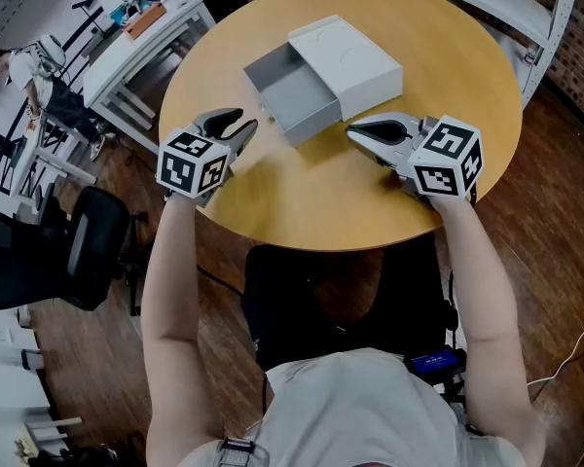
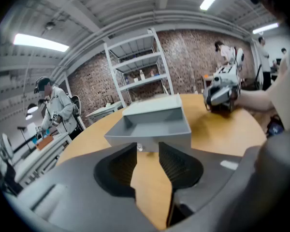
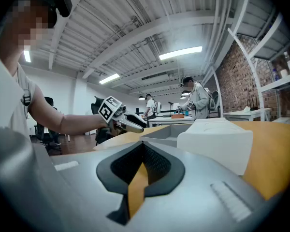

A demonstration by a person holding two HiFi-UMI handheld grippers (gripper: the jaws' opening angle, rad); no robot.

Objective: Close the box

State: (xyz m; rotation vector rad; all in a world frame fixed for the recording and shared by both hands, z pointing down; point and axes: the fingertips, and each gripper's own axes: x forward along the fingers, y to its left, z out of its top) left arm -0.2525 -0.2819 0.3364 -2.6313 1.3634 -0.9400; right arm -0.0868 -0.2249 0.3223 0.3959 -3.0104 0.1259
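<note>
Plainly, the box (image 1: pixel 323 76) is open. It lies on the far half of the round tabletop (image 1: pixel 302 207), with its grey drawer (image 1: pixel 290 93) slid well out of the white sleeve (image 1: pixel 348 58).

We hold the left hand-held gripper (image 1: pixel 245 122) just short of the drawer's exposed end. Its jaws stand apart with only bare tabletop between them, and they touch nothing. The left gripper view shows the drawer's front wall square ahead of the fingertips, with a small shiny stud (image 2: pixel 139 148) low on it. We judge this is where a push would start, sending the drawer back into the sleeve.

The right hand-held gripper (image 1: pixel 351 132) rests near the sleeve's near corner, on the other side of the box. Its jaw tips are brought together on nothing. We take its place there as a readiness to brace the sleeve, so the whole box does not skate across the wood when the drawer is pressed.

In the head view the box's long axis runs diagonally, from the drawer end at the lower left up to the sleeve's closed end at the upper right. The drawer's open top faces up, and its pulled-out end points towards our left side. The closing stroke therefore has to follow that diagonal, away from us and to the right.
</note>
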